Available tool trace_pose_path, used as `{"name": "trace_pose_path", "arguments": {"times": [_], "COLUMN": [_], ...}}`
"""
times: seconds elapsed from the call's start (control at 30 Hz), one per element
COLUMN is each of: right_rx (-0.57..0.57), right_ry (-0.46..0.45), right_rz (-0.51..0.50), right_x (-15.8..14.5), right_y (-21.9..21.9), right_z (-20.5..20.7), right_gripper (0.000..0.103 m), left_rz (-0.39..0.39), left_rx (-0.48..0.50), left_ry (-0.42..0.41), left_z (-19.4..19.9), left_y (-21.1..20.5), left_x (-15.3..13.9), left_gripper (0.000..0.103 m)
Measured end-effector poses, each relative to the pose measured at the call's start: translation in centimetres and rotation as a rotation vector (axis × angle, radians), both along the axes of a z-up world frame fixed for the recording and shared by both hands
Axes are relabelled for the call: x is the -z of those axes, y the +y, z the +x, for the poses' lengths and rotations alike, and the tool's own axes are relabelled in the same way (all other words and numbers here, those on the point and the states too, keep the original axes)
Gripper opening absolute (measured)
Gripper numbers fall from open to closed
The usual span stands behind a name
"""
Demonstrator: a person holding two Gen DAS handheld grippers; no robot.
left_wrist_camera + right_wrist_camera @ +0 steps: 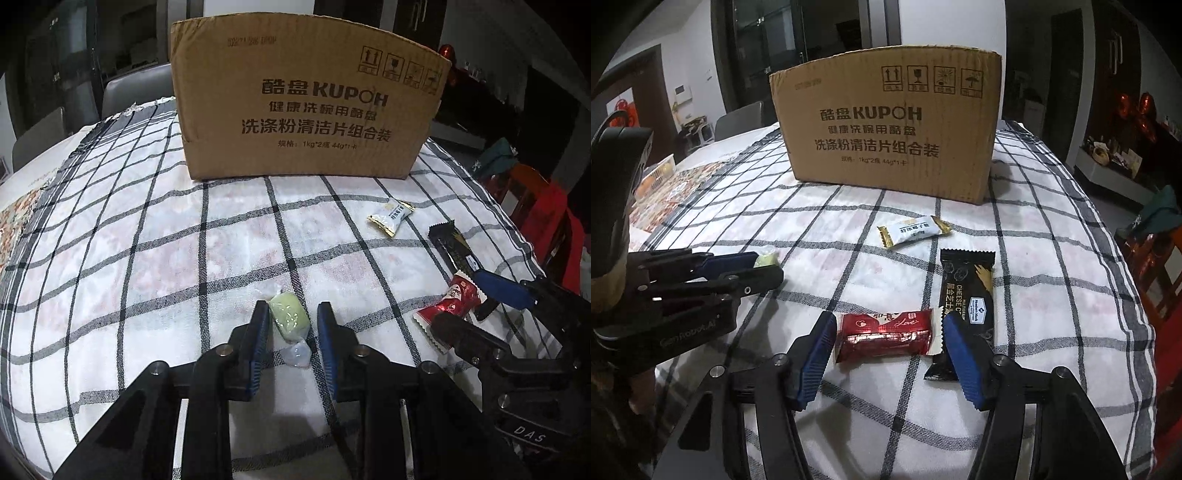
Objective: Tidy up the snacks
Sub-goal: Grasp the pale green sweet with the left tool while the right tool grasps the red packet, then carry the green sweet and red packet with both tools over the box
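Cardboard box (306, 107) behind scattered snacks

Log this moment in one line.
left claw: open, straddling pale-green wrapped candy | right claw: open, straddling red foil snack packet | brown cardboard box: behind, on checked cloth

You are looking at a table under a black-and-white checked cloth (147, 258), bearing a cardboard box (306, 110), a green candy (288, 317), a white packet (389, 216), a black bar (967, 295) and a red packet (882, 334).
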State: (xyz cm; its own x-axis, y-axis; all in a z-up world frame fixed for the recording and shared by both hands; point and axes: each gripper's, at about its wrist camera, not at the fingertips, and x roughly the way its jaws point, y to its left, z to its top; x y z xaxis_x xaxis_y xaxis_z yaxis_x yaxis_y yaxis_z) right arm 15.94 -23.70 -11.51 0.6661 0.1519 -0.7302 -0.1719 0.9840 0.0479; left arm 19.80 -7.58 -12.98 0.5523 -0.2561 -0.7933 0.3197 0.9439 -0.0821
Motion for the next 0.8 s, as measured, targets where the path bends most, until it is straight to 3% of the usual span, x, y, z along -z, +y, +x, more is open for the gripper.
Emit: {"name": "trace_pose_path", "arguments": {"times": [0.2,0.57,0.8], "right_rx": [-0.015,-0.008,-0.007], "right_ry": [-0.003,-0.004,-0.059], "right_rz": [0.001,0.064,0.070], "right_x": [0.0,-0.3,-2.6], "right_y": [0.1,-0.6,-0.3], "right_z": [0.0,-0.4,-1.4], "right_gripper": [0.050,0.049,0.049], "left_rz": [-0.005,-0.013,-0.028], "left_rx": [0.011,0.063,0.069], "left_ry": [0.001,-0.023,-0.070], "left_z": [-0.2,-2.2,-3.6], "left_y": [0.0,-0.7,-0.6], "left_x": [-0.1,-2.3,-5.0], "left_gripper": [0.023,0.023,0.023]}}
